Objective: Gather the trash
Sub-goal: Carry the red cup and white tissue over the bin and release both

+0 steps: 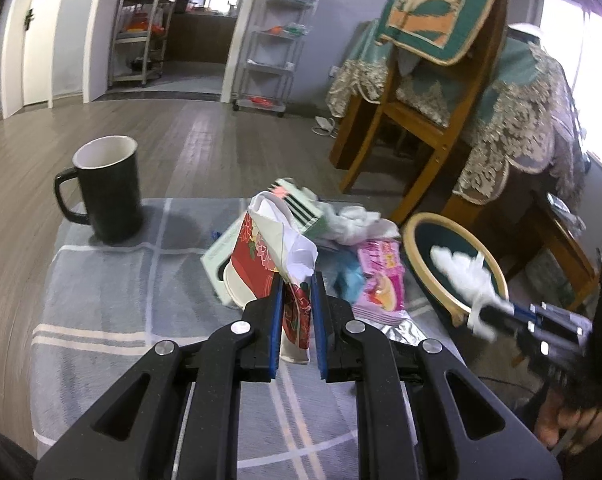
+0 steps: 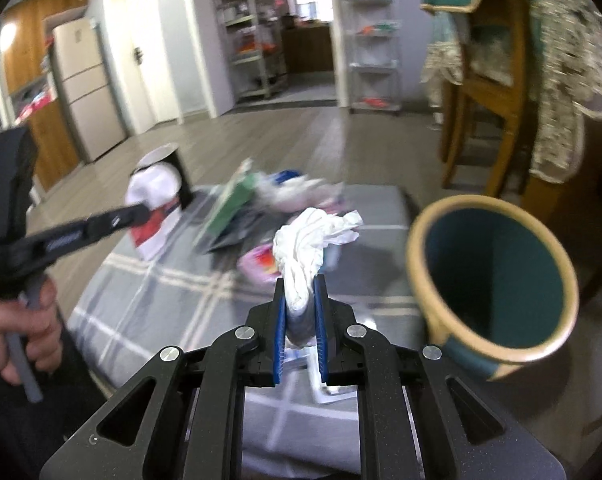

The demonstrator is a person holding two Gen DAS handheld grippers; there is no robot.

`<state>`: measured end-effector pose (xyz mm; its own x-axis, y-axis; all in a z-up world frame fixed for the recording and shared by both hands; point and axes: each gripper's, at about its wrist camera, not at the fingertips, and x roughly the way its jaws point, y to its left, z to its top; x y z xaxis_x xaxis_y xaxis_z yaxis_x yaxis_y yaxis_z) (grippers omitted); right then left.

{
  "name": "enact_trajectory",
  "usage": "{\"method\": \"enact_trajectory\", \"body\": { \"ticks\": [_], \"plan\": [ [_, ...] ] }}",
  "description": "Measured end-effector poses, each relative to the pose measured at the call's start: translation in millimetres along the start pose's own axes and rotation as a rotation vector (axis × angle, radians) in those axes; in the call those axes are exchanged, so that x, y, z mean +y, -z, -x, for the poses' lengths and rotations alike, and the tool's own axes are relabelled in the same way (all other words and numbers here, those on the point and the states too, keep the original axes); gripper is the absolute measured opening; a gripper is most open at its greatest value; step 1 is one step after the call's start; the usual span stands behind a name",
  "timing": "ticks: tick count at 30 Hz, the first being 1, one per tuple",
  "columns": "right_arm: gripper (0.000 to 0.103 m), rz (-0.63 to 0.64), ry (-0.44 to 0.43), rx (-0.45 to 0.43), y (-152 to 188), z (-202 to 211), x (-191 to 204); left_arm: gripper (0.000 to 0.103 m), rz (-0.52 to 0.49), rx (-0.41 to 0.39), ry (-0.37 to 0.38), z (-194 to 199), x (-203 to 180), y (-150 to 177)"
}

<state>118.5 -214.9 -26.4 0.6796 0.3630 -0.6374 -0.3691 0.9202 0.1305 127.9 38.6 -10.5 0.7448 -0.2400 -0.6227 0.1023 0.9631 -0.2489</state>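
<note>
Waste bin (image 2: pixel 497 280), teal with tan rim: right of the right claw (image 2: pixel 300 300), interior dark, contents unclear. Right claw: clamped on a white tissue wad (image 2: pixel 313 240), tilted downward. Left claw (image 1: pixel 297 294): pinching a crushed red-and-white paper cup (image 1: pixel 261 264) above the bench (image 1: pixel 101 300), paper stuffed inside. Black mug (image 1: pixel 109 188): far left.

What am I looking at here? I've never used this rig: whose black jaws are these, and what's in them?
Each picture comes from a camera on a hand-held gripper, looking along its jaws. The left gripper is shut on a crushed red paper cup. The right gripper is shut on a crumpled white tissue, near the teal bin. On the grey plaid cloth stand a dark mug and a heap of wrappers, with a pink packet. A person's hand holds the left tool.
</note>
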Motion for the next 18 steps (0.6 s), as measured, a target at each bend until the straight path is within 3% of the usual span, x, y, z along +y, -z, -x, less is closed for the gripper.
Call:
{"method": "enact_trajectory", "body": {
  "ticks": [8,18],
  "plan": [
    [0.014,-0.127,0.078,-0.045,-6.1,12.5,-43.2,0.013,-0.076,0.037,0.051,-14.4,-40.1,-1.4],
    [0.014,-0.178,0.153,-0.072,-15.3,25.1,-73.3,0.013,-0.161,0.061,0.164,-41.4,-104.1,-18.9]
  ]
}}
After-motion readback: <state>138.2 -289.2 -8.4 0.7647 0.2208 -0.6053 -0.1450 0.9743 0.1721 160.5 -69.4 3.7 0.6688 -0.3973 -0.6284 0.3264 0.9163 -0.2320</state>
